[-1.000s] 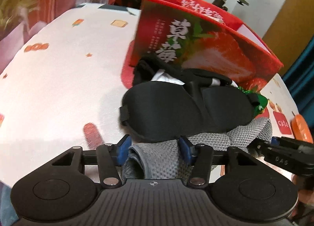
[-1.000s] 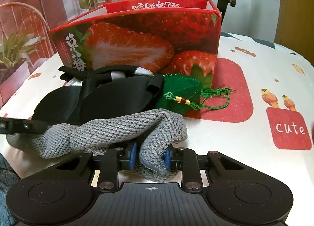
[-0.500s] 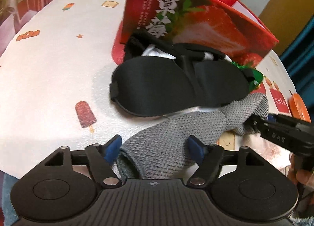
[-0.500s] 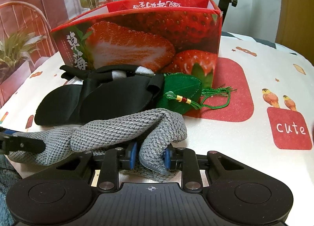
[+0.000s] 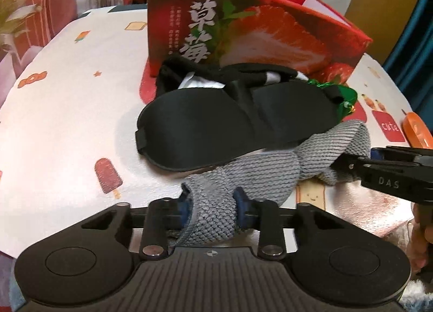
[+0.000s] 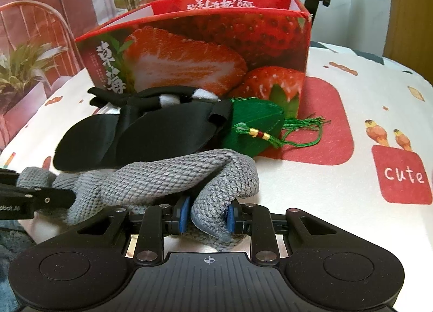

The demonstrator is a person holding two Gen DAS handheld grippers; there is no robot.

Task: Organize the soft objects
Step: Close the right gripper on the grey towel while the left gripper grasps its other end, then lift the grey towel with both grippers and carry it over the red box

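In my left wrist view, my left gripper (image 5: 212, 205) is clamped on one end of the gray knit cloth (image 5: 259, 171), with its blue pads pressing both sides. The cloth lies on the near part of the white tablecloth (image 5: 67, 100) and runs off to the right, where my right gripper (image 5: 349, 161) bites its other end. That gripper has "DAS" written on its side. Just past the cloth lies a black sleep mask (image 5: 230, 122), touching it. A bit of green pouch (image 5: 345, 95) peeks out on the right. Far behind stands the red strawberry box (image 5: 257, 38), with big Chinese letters on its front. A red patch on the tablecloth says "cute". In my right wrist view, my right gripper (image 6: 207, 217) is squeezed tight on a fold of the gray knit cloth (image 6: 167, 176). My left gripper (image 6: 54, 198) comes in from the left, with letters that look like "obot.AI", and it holds the cloth's far-left end. The black sleep mask (image 6: 140, 136) sits just behind the cloth. The green pouch (image 6: 257, 122), with its tassel, leans against the strawberry box (image 6: 216, 49). The tablecloth (image 6: 351, 95) shows "cute" in white letters on a red patch at the right.
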